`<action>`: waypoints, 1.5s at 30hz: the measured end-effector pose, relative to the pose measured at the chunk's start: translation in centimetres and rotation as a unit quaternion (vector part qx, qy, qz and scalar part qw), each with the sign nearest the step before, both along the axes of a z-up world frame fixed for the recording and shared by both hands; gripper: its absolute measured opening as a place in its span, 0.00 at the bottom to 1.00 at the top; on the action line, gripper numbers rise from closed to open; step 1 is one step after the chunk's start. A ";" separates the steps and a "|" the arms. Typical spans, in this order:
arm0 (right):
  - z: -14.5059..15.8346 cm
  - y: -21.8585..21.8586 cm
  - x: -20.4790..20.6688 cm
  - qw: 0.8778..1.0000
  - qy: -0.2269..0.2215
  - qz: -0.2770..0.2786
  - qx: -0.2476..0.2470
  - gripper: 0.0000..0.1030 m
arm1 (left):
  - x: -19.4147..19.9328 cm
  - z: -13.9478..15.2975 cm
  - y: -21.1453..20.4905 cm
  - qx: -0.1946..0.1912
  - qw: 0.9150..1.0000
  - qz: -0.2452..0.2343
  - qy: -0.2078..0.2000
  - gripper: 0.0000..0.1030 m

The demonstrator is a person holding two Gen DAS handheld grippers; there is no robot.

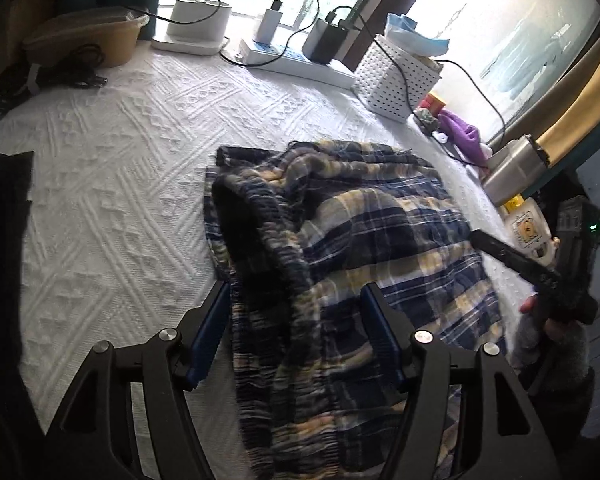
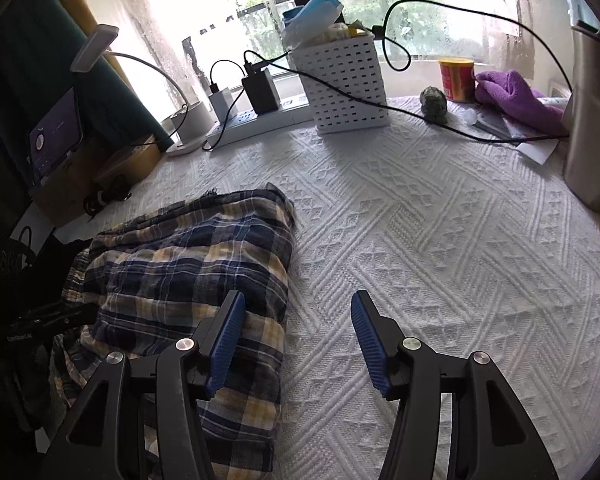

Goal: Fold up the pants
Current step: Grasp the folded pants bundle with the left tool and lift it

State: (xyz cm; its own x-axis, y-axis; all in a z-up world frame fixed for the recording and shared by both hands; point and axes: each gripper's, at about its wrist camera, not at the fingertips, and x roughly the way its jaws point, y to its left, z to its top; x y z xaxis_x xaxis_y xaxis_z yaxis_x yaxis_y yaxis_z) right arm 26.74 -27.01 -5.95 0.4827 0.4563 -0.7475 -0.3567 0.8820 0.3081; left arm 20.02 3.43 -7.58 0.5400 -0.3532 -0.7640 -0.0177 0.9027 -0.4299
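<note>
Here, at about 9 o'clock in the left wrist view, a dark cloth (image 1: 4, 240) lies over the left edge of the bench (image 1: 112, 184), which carries a white textured cover. From there to the plaid pants (image 1: 340, 240) the cover is bare, open room at 10 to 11 o'clock. Along the far edge, from 11 to 1 o'clock, stand a yellow tub (image 1: 88, 36), a power strip (image 1: 296, 62) with chargers plugged in and a white perforated basket (image 1: 400, 74). A steel flask (image 1: 512, 168) lies at 3 o'clock by the right edge.

The pants lie in a folded, rumpled heap at the centre, navy, yellow and white checks, the gathered elastic waistband running from the centre toward 6 o'clock. The left gripper (image 1: 296, 332) stands open, its blue pads on either side of the waistband and not pressing it.

In the right wrist view the pants (image 2: 188, 264) fill 8 to 9 o'clock, their right edge a straight fold. The right gripper (image 2: 298, 340) is open too, its left pad above that folded edge, its right pad over bare cover. Wide clear cover spreads from 12 to 4 o'clock, bounded by the basket (image 2: 344, 84), a red tin (image 2: 456, 78) and a purple towel (image 2: 516, 96).
</note>
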 end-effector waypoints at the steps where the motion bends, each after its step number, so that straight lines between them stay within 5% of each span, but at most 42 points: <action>1: -0.3 0.2 0.0 1.000 0.003 0.004 0.002 0.56 | 0.0 -0.1 0.0 -0.006 1.000 -0.002 0.001 0.63; 7: -1.3 1.5 0.3 1.000 0.013 0.024 0.009 0.56 | 0.3 -0.3 -0.1 -0.030 0.999 -0.017 -0.003 0.63; 11: -1.6 1.8 0.7 0.999 0.016 0.032 0.021 0.57 | 0.5 -0.2 -1.4 0.015 0.999 -0.033 -0.018 0.65; 14: -1.6 1.9 0.7 0.999 0.016 0.038 0.030 0.63 | 0.8 -0.2 -1.8 0.009 0.999 -0.041 -0.016 0.75; 17: -1.6 2.4 0.7 0.998 0.014 0.048 0.030 0.64 | 1.0 -0.2 -2.5 0.021 0.999 -0.047 -0.015 0.75; 25: -1.7 3.6 1.0 0.996 0.018 0.078 0.042 0.74 | 1.0 -0.4 -2.7 0.008 0.998 -0.057 -0.018 0.31; 31: -1.7 4.6 1.1 0.995 0.018 0.090 0.044 0.73 | 0.6 -0.2 -4.7 0.065 0.994 -0.079 -0.037 0.27; 33: -1.7 5.5 1.0 0.995 0.016 0.098 0.031 0.70 | 0.6 -0.2 -4.5 0.059 0.995 -0.078 -0.037 0.26; 35: -1.8 5.9 0.9 0.995 0.014 0.098 0.019 0.43 | 0.6 -0.2 -4.2 0.054 0.995 -0.073 -0.037 0.22; 38: -1.9 6.4 0.6 0.994 0.008 0.105 0.009 0.31 | 0.4 0.1 -4.4 0.059 0.995 -0.074 -0.041 0.19; 45: -1.3 6.7 -0.6 0.995 -0.018 0.098 -0.004 0.25 | -0.4 1.9 -4.8 0.072 0.992 -0.078 -0.069 0.19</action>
State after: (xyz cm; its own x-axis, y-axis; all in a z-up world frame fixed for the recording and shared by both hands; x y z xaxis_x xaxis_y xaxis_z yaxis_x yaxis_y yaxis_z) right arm 26.11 -20.30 -7.22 0.4118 0.5382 -0.7354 -0.5326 0.7969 0.2850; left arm 19.65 -1.35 -5.67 0.5903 -0.3326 -0.7355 0.1768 0.9423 -0.2842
